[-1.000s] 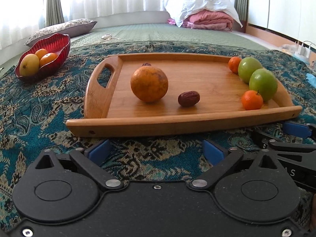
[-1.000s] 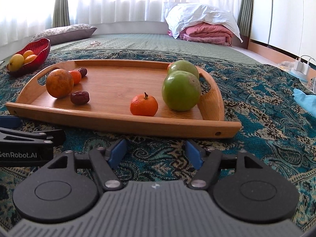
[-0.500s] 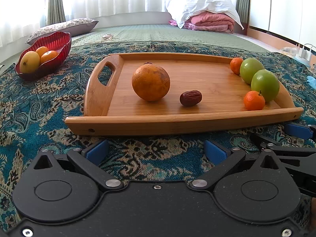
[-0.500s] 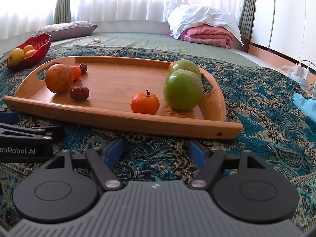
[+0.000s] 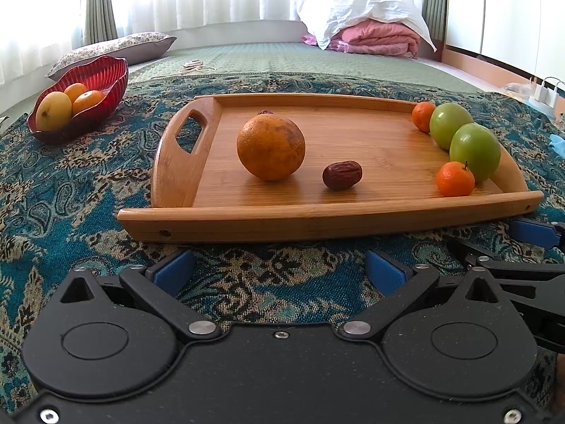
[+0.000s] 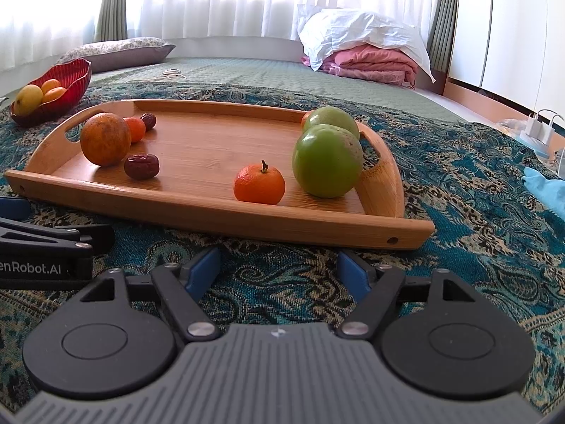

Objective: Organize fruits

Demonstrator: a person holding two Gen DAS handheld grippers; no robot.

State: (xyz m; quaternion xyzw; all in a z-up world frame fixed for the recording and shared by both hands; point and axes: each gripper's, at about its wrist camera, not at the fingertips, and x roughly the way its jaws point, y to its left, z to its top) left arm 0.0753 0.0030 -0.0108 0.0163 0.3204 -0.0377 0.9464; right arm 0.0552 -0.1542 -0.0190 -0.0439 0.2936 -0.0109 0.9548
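Observation:
A wooden tray point(image 5: 317, 222) point(image 6: 212, 208) lies on the patterned cloth. On it are a big orange point(image 5: 271, 147) point(image 6: 105, 139), a red date point(image 5: 342, 175) point(image 6: 141, 166), a mandarin point(image 5: 455, 179) point(image 6: 259, 183), two green apples point(image 5: 475, 152) point(image 6: 327, 160), a second mandarin point(image 5: 423, 116) and a second date point(image 6: 148, 120). My left gripper point(image 5: 279, 270) is open and empty, just short of the tray's near edge. My right gripper point(image 6: 278, 265) is open and empty, also in front of the tray.
A red bowl point(image 5: 102, 81) point(image 6: 76, 77) with yellow and orange fruit stands far left on the cloth. A pillow, folded bedding point(image 5: 374, 35) and a cable lie on the bed behind. A blue cloth point(image 6: 545, 187) lies at the right.
Both grippers have risen and tilted slightly, so the tray sits lower in both views. Nothing on the tray has moved.

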